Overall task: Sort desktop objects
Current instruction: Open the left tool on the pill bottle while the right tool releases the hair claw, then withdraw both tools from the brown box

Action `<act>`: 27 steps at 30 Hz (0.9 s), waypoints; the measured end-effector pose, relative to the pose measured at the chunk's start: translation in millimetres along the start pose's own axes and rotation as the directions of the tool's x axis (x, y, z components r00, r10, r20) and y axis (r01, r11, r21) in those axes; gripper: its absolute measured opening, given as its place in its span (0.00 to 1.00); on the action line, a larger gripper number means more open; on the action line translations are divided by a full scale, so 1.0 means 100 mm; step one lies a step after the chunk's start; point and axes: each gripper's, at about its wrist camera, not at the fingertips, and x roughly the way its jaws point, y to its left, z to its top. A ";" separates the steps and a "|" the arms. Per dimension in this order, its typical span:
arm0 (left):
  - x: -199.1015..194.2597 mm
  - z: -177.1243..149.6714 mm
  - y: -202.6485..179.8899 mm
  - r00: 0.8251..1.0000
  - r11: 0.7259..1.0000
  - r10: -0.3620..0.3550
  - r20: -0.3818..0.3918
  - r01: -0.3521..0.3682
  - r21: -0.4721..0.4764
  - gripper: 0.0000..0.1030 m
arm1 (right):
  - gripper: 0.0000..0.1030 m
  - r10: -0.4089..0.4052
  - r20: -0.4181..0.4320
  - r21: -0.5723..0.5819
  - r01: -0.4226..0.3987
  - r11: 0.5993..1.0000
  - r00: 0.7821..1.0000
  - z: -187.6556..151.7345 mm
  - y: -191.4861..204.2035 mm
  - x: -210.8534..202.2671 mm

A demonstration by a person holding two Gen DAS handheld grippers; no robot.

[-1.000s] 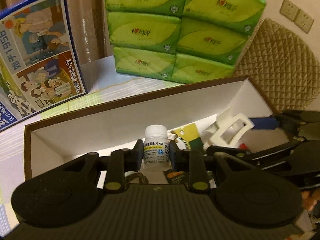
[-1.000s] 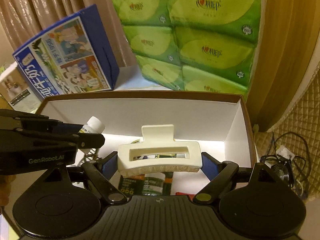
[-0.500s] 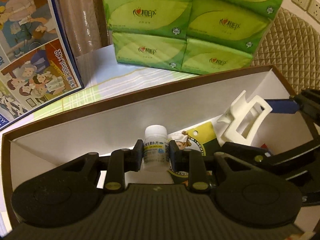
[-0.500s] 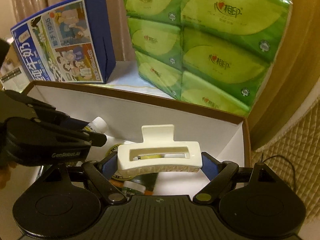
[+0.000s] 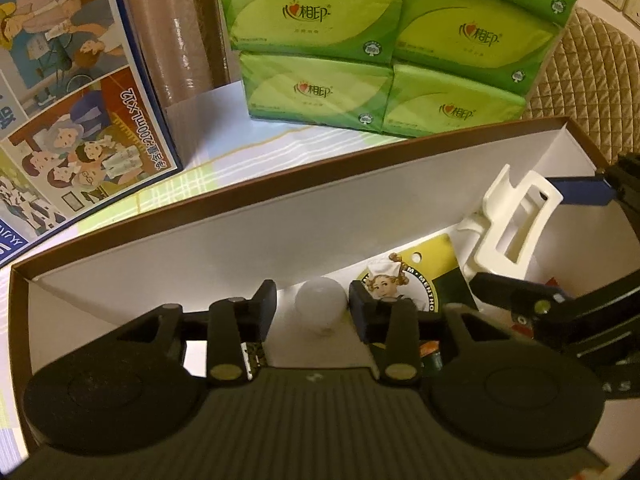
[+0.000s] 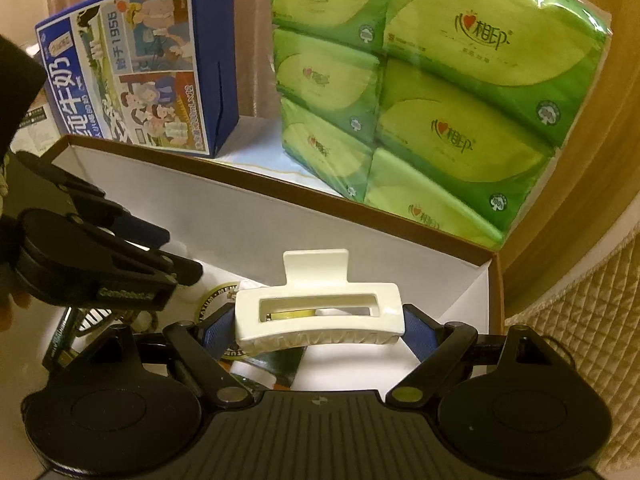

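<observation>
Left gripper (image 5: 312, 306) over the brown box (image 5: 280, 216), jaws just opening, small white bottle (image 5: 320, 305) loose between them on the box floor, right gripper (image 6: 318, 326) jaws grasping white hair claw (image 6: 318, 320) above the box's right end, green tissue packs (image 6: 420, 92) behind.

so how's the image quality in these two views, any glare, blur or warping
Left wrist view: warm dim light, and the white bottle between the open fingers is soft and washed out, label unreadable; the box rim bows from the fisheye. Right wrist view: sharper, with glare on the tissue pack wrap; the hair claw is crisp.
</observation>
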 end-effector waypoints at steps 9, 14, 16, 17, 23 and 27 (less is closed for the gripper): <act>-0.05 -0.03 -0.06 0.999 0.998 0.042 0.012 -0.043 0.056 0.52 | 0.87 -0.029 0.048 -0.050 0.032 0.998 0.998 -0.02 0.00 0.07; -0.13 -0.10 -0.06 0.999 0.996 0.054 0.006 -0.054 0.070 0.59 | 0.98 0.000 0.074 -0.037 0.003 0.999 0.997 -0.07 -0.03 -0.04; -0.17 -0.12 -0.07 0.998 0.995 0.066 -0.001 -0.066 0.078 0.60 | 0.98 0.018 0.089 -0.048 -0.013 0.999 0.996 -0.07 -0.01 -0.13; -0.20 -0.14 -0.07 0.997 0.994 0.071 0.001 -0.071 0.082 0.62 | 0.98 0.013 0.095 -0.055 -0.008 0.998 0.995 -0.07 0.00 -0.16; -0.37 -0.17 -0.09 0.997 0.994 0.076 0.012 -0.076 0.076 0.70 | 0.98 0.055 0.069 -0.028 -0.053 0.998 0.996 -0.14 0.02 -0.28; -0.51 -0.18 -0.10 0.996 0.994 0.089 0.029 -0.091 0.068 0.75 | 0.98 0.092 0.062 0.004 -0.093 0.996 0.994 -0.21 0.05 -0.41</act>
